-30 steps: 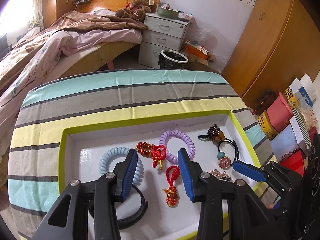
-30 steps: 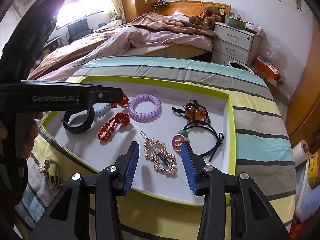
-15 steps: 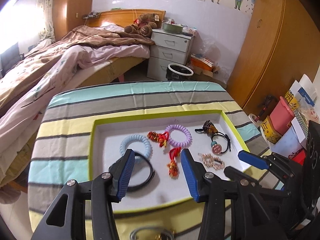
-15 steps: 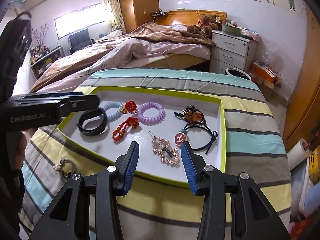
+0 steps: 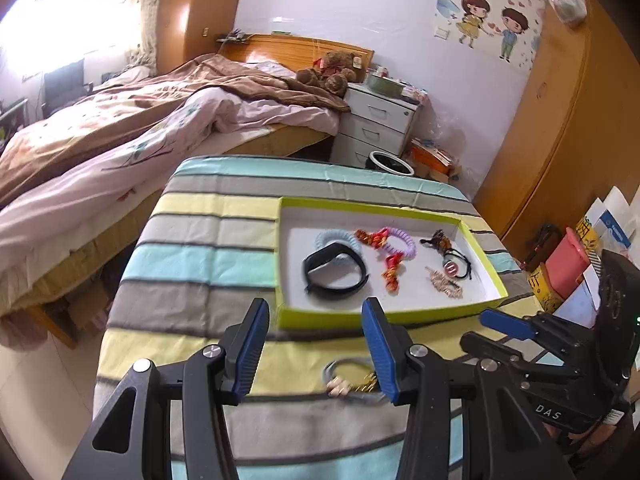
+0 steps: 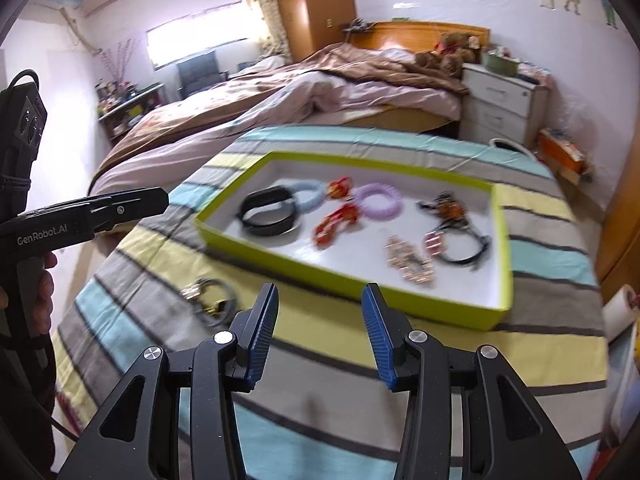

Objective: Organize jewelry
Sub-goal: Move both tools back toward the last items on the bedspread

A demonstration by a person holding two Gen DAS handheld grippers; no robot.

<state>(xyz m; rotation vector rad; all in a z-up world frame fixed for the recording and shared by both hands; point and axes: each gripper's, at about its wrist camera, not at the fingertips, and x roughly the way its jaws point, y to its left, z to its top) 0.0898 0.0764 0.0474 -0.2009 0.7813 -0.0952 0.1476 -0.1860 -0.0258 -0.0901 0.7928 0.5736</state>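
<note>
Left gripper (image 5: 314, 344) and right gripper (image 6: 320, 330), jaws apart and empty, above striped cloth (image 5: 208, 256); green-rimmed white cardboard tray (image 5: 384, 316) holds jewelry

Home bedroom — unmade bed (image 5: 160, 120), nightstand (image 5: 378, 124)

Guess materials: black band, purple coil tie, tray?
Black band: looks like matte rubber or silicone, a smooth, dull strap holding an oval loop. Purple coil tie: likely glossy plastic, spiral-ridged like phone cord. Tray: seems cardboard, with thin, straight green walls and a flat white matte floor; could be a box lid.
</note>
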